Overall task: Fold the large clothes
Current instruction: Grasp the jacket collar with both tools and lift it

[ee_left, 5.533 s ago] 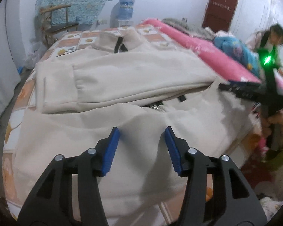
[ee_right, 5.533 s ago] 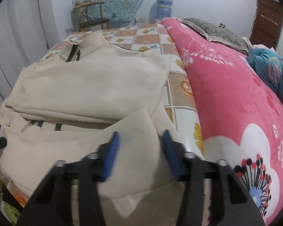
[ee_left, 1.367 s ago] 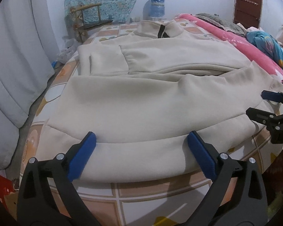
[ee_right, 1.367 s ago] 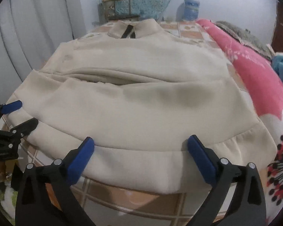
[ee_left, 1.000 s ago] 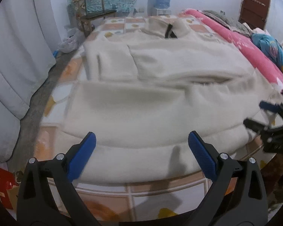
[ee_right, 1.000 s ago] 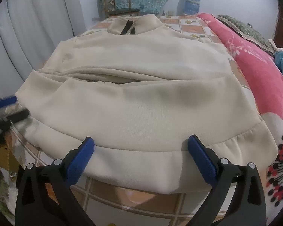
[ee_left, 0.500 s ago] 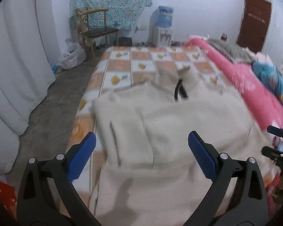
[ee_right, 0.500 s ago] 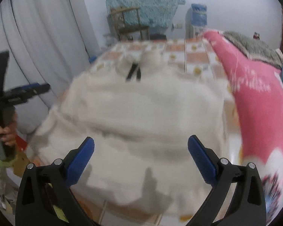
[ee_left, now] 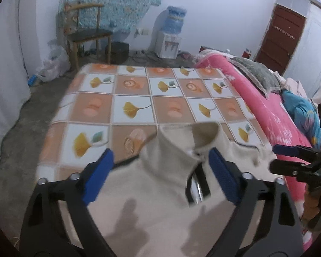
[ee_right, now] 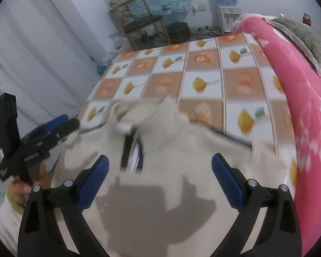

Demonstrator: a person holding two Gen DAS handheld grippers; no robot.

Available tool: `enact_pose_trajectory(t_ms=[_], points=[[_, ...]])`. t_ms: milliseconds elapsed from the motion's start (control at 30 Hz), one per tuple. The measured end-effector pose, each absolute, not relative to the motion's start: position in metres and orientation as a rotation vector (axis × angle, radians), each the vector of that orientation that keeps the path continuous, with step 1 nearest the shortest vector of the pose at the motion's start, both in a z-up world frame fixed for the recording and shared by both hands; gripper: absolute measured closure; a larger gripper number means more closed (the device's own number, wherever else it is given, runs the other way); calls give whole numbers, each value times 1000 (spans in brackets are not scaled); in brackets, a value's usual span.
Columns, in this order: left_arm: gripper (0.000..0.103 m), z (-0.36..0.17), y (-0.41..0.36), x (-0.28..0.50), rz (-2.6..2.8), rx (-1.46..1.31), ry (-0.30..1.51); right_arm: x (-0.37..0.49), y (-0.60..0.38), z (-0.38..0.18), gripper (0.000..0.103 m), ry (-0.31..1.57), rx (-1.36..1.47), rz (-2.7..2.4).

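Right gripper (ee_right: 159,170): jaws wide apart, nothing btwn pads, above cream sweatshirt (ee_right: 160,192) spread on checked bedsheet (ee_right: 203,72). Sweatshirt collar (ee_right: 160,115) blurred, pointing twd far end of bed; pink blanket (ee_right: 306,98) along right edge. Left gripper (ee_right: 60,124) at frame left, held in hand (ee_right: 25,184), jaws close together; whether it grips fabric can't be told.

- Left gripper (ee_left: 160,171): black plastic frame, two angular fingers, each lined with a ribbed blue pad (ee_left: 221,174); round silver screws sit on the finger joints.
- Right gripper (ee_right: 159,176): same build, black arms, blue pads, silver screw heads.
- Seen side-on, the gripper body carries small white lettering, too blurred to read.
- Hand (ee_right: 24,185) on the handle: a light green cuff over a pale sleeve.
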State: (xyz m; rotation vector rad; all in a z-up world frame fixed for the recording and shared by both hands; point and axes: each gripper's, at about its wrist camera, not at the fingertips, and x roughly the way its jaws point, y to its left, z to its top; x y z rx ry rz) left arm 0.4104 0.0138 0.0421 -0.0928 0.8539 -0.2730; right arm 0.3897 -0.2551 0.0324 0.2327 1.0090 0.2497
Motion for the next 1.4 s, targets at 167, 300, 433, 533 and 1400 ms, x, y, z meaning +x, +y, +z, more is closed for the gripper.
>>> enact_pose_trajectory(t_ms=[167,300,433,533,1400], points=[[31,7,-3,459,-267,-99,937,458,-256,19,17,1011,256,213],[54,-14,-14,477,-274,-91,984,494,-256,-5,33,1081,274,205],[67,-22,-23,481,-281,-58,1000,504,-253,-24,51,1137,288,215],[79,-17,-28,475,-287,-30,989,496,-244,-23,81,1145,248,253],[87,47,5,277,-445,107,813,292,-229,40,55,1064,-122,452]])
